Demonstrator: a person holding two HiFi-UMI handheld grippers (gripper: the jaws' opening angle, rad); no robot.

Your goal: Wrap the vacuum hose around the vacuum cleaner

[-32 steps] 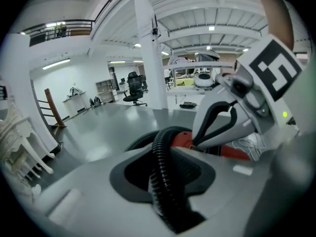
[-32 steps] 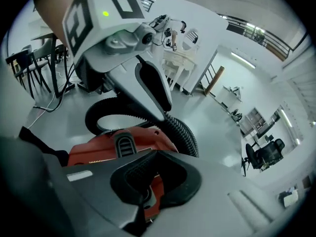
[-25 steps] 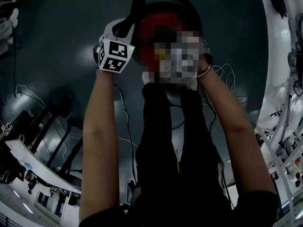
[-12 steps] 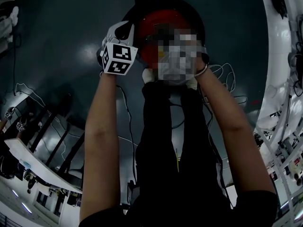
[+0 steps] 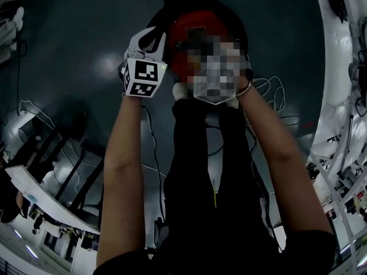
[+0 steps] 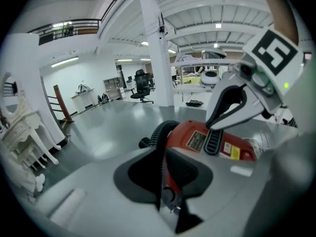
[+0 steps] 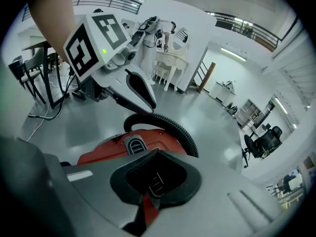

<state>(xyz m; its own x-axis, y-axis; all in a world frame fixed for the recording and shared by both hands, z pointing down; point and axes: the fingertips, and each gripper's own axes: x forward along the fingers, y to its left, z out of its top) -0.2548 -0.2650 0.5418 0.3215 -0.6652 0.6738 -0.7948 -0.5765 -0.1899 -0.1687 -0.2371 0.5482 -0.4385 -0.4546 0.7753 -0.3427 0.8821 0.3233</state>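
Two bare forearms (image 5: 123, 153) stretched down past black trousers (image 5: 200, 176) in the head view, each hand carrying a pair of tongs above the vacuum cleaner (image 5: 198, 23). The cleaner sat on the dark grey floor (image 5: 74, 33) just beyond the person's legs. The left gripper (image 5: 150, 39), with its marker cube (image 5: 142, 77) uppermost, hung by the left edge of the red body. Its jaws had just been opening and stood a narrow slit apart, with nothing pinched between the pads. Through the slit only the red shell and the black corrugated hose (image 6: 159, 132) beyond could be seen. The right gripper (image 7: 150, 184) was covered by a mosaic patch in the head view, but its own view showed the jaws closed together and empty. The left gripper view showed it poised just above a ribbed black strip (image 6: 213, 142) on the cleaner's top. The hose lay curled against the far side of the red body, touching it, its end (image 6: 143, 143) poking out past the shell. Farther off, thin cables (image 5: 150, 142) trailed over the floor, and an office chair (image 6: 142, 85) stood near a white column (image 6: 157, 53).
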